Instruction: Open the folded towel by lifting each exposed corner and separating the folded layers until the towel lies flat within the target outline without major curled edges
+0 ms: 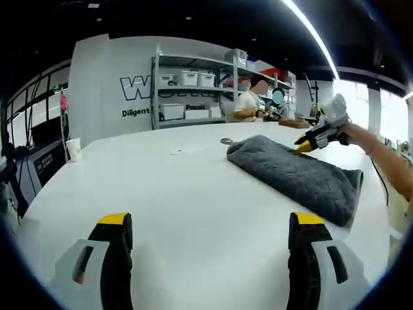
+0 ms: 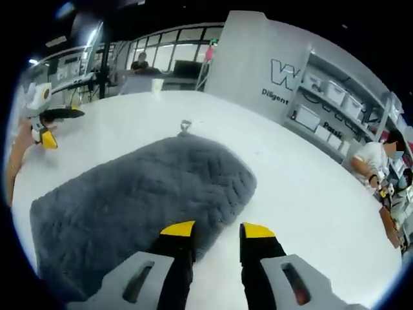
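My right gripper (image 2: pixel 217 231), jaws parted, hovers at the folded grey towel (image 2: pixel 139 197), perhaps touching its edge. My left gripper (image 1: pixel 211 226) is spread wide, well apart from the towel on the white table (image 1: pixel 161 194).

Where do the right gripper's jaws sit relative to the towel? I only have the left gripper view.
Observer: The right gripper is at the towel's edge. One jaw tip is over the pile, the other over the bare table.
Operator: Clamped on it?
Observer: No. In the right gripper view the jaws stand apart, and the towel's edge runs into the gap between them.
Operator: Any free corner there?
Observer: None that I can see. That edge looks like one rounded fold, with no separate layers showing.
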A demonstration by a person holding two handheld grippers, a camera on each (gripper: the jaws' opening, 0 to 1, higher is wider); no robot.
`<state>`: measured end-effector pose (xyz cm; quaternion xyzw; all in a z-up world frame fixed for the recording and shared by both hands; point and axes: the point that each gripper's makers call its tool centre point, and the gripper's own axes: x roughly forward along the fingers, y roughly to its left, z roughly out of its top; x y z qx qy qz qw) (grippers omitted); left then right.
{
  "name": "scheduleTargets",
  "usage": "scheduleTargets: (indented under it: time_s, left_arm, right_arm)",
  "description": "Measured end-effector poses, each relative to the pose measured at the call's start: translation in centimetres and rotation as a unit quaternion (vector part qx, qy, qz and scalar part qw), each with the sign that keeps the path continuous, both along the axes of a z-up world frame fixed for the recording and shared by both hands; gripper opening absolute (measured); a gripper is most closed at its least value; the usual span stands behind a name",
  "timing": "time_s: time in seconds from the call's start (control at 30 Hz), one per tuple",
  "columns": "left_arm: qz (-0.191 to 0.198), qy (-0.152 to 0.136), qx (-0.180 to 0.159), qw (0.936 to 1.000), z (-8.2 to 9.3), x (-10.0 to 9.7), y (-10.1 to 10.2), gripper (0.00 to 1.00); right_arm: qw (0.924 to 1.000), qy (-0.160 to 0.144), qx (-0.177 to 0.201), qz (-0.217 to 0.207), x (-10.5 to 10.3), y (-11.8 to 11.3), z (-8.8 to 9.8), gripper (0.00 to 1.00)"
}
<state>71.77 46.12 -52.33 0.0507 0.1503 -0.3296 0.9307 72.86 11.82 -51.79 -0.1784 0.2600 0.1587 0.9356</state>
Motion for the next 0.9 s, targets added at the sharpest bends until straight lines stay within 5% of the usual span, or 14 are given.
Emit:
scheduleTargets:
  time_s: [0.17, 0.33, 0.5, 0.7, 0.9]
  left_arm:
    - [0.000, 0.003, 0.002, 1.0000, -0.1, -0.1, 0.0, 0.99]
    - [0.001, 0.004, 0.003, 1.0000, -0.2, -0.1, 0.0, 0.99]
    - [0.000, 0.004, 0.008, 1.0000, -0.4, -0.2, -0.1, 0.99]
    - [0.003, 0.005, 0.012, 0.9999, -0.5, -0.1, 0.0, 0.99]
    - [0.002, 0.007, 0.017, 0.9998, -0.7, -0.1, -0.1, 0.99]
  right_arm:
    - [0.9992, 0.027, 0.020, 0.021, -2.0, 0.9, -0.4, 0.62]
    - [0.9983, 0.025, 0.036, 0.037, -4.2, 1.6, -0.9, 0.64]
    - [0.9970, 0.018, 0.065, 0.038, -5.8, 1.8, -0.9, 0.80]
    - [0.9864, -0.028, 0.151, 0.059, -7.8, 3.1, 1.1, 0.93]
    - [0.9864, -0.046, 0.151, 0.046, -9.0, 2.3, 1.4, 0.99]
